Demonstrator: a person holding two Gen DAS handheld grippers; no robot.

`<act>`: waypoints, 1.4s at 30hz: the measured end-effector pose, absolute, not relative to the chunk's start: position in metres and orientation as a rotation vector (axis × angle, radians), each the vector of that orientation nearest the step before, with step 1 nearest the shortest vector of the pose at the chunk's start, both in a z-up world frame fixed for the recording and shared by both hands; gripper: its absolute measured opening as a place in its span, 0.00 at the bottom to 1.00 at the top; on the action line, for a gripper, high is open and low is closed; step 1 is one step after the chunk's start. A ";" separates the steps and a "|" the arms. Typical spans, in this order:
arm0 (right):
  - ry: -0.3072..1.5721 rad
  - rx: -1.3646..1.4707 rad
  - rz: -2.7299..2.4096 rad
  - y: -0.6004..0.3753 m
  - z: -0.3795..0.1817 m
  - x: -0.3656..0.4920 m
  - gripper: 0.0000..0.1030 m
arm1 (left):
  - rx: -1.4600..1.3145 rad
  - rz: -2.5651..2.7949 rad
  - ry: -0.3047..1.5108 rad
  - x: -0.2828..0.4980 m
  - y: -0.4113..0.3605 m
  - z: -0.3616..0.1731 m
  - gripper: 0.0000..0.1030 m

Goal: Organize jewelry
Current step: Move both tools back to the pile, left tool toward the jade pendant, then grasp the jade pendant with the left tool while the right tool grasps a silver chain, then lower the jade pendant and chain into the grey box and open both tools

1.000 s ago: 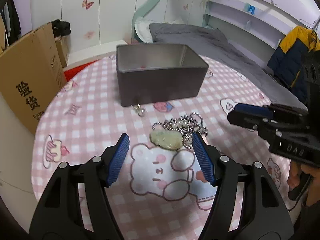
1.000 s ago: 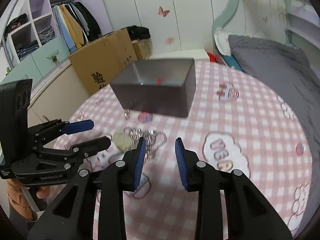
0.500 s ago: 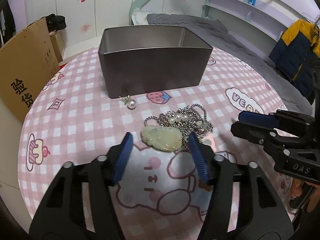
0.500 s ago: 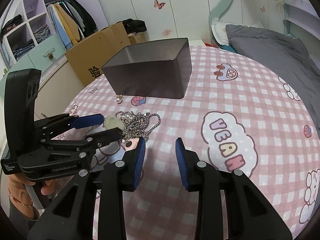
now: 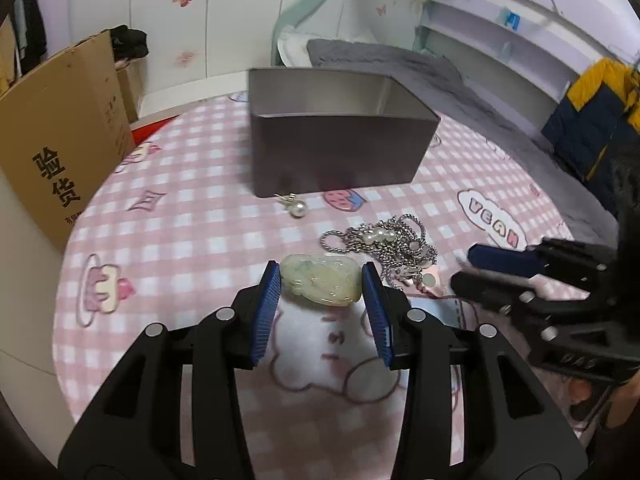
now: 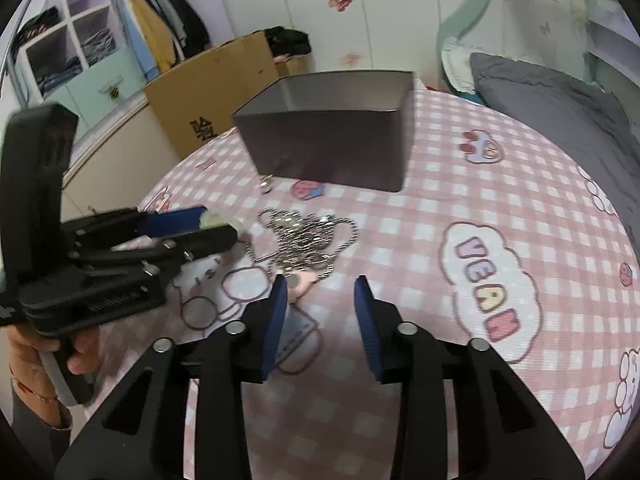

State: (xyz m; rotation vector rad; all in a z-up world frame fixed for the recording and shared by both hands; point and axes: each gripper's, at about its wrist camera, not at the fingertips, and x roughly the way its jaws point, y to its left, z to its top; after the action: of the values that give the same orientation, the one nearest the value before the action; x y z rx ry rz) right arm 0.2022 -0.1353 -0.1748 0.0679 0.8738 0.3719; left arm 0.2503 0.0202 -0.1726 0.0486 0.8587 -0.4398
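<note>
A pale green jade pendant (image 5: pixel 320 278) lies on the pink checked tablecloth (image 5: pixel 192 240). My left gripper (image 5: pixel 322 284) has its blue pads touching both sides of it. It also shows in the right wrist view (image 6: pixel 216 220) between the left gripper's fingers (image 6: pixel 176 220). A heap of silver chain with pearls (image 5: pixel 394 246) lies just right of it, also in the right wrist view (image 6: pixel 308 240). A pearl earring (image 5: pixel 296 206) lies before the open grey metal box (image 5: pixel 336 152). My right gripper (image 6: pixel 320 300) is open and empty, near the chain.
A cardboard box (image 5: pixel 60 136) stands off the table's left edge. A bed with grey bedding (image 6: pixel 552 96) lies beyond the table at the right. A small pink charm (image 6: pixel 302 280) lies at the chain's near end.
My left gripper has moved forward and narrowed until its pads close on the jade pendant. My right gripper has come closer to the chain and stayed open.
</note>
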 end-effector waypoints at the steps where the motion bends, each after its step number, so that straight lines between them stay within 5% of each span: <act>1: 0.876 0.053 0.375 -0.130 -0.175 0.202 0.36 | 0.043 -0.436 0.855 0.249 0.024 -0.170 0.40; 7: 0.899 -0.041 0.360 -0.107 -0.183 0.211 0.36 | 0.034 -0.435 0.845 0.241 0.031 -0.163 0.40; 11: 0.891 -0.133 0.324 -0.099 -0.184 0.212 0.19 | 0.033 -0.444 0.843 0.239 0.029 -0.162 0.40; 27: 0.782 -0.074 0.326 -0.133 -0.131 0.201 0.19 | -0.019 -0.538 0.767 0.246 0.021 -0.121 0.40; 42: 0.722 0.024 0.342 -0.147 -0.101 0.288 0.19 | 0.010 -0.527 0.785 0.334 -0.006 -0.101 0.40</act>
State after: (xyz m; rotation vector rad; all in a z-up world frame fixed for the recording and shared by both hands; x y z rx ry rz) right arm 0.2878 -0.1470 -0.1011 0.0238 0.7224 0.3422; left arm 0.3343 -0.0064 -0.1013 0.0097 0.7855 -0.5271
